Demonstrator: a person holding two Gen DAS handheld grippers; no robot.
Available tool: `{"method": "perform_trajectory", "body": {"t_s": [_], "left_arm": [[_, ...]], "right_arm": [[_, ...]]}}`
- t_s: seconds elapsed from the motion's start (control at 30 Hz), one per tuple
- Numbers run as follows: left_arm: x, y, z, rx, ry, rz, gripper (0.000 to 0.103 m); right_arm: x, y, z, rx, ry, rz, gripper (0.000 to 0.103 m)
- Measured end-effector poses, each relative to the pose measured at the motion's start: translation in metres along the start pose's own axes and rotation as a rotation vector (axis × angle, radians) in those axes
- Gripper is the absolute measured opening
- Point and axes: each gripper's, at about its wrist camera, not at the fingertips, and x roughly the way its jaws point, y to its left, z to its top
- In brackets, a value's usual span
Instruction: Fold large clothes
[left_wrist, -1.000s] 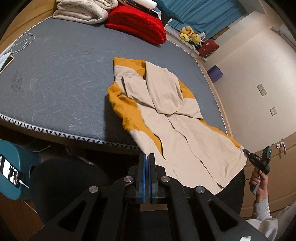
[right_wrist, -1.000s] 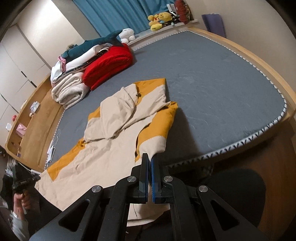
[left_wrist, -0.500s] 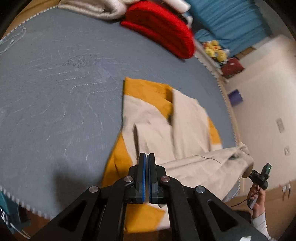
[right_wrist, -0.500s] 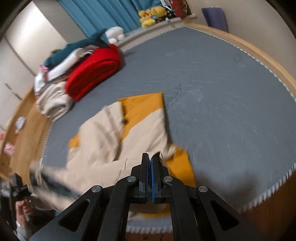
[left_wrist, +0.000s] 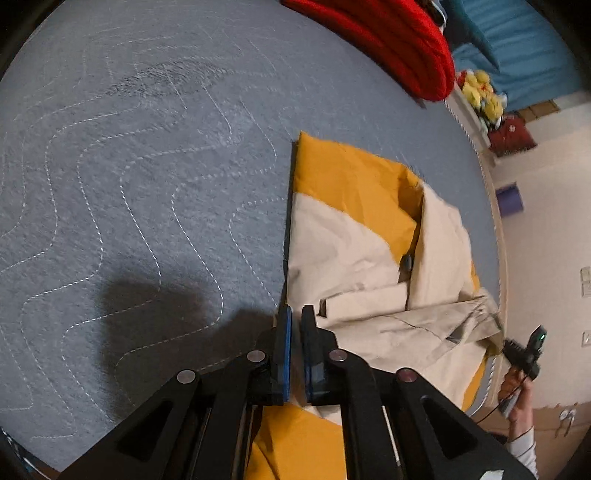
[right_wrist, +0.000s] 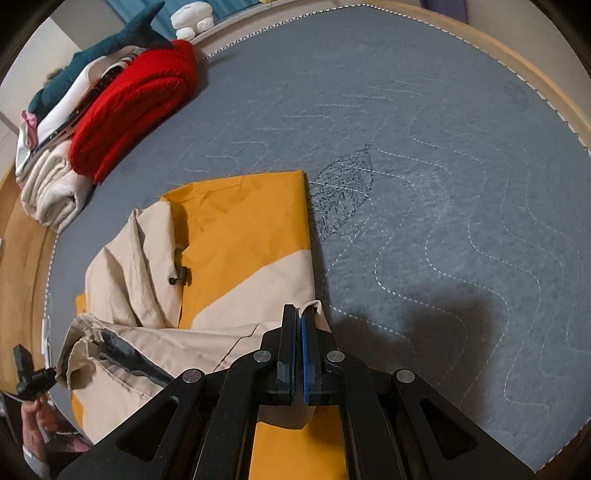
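Note:
A beige and mustard jacket (left_wrist: 354, 236) lies on the grey quilted mattress (left_wrist: 129, 184), sleeves folded in. Its bottom hem is folded up over its middle. My left gripper (left_wrist: 294, 314) holds the hem's left corner, with a narrow gap showing between the blue pads. My right gripper (right_wrist: 299, 314) is shut on the hem's right corner; beige cloth sticks out beside its pads. The jacket also shows in the right wrist view (right_wrist: 236, 236). The right gripper shows in the left wrist view (left_wrist: 524, 350), the left gripper in the right wrist view (right_wrist: 33, 373), both at the hem's ends.
A red folded blanket (right_wrist: 129, 110) and a pile of folded clothes and towels (right_wrist: 48, 184) sit at the mattress's far end. Plush toys (left_wrist: 480, 96) and a blue curtain stand beyond. The wooden bed frame (right_wrist: 517, 66) rims the mattress.
Both grippers have carried the jacket's bottom hem from over the bed's edge up and forward onto the jacket's middle. The lower half now lies doubled over.

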Motion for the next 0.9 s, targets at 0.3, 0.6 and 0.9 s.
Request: {"method": "perform_trajectory", "body": {"t_s": [0.3, 0.6, 0.9], "left_arm": [[-0.044, 0.012, -0.032, -0.037, -0.107, -0.046, 0.033], [-0.002, -0.011, -0.037, 0.039, -0.005, 0.064, 0.047], [0.019, -0.011, -0.034, 0.047, 0.039, 0.138, 0.047]], "right_arm": [[-0.031, -0.029, -0.018, 0.168, -0.141, 0.021, 0.019], [-0.003, -0.024, -0.041, 0.043, 0.043, -0.002, 0.04], [0.021, -0.026, -0.05, 0.001, 0.138, -0.003, 0.04]]}}
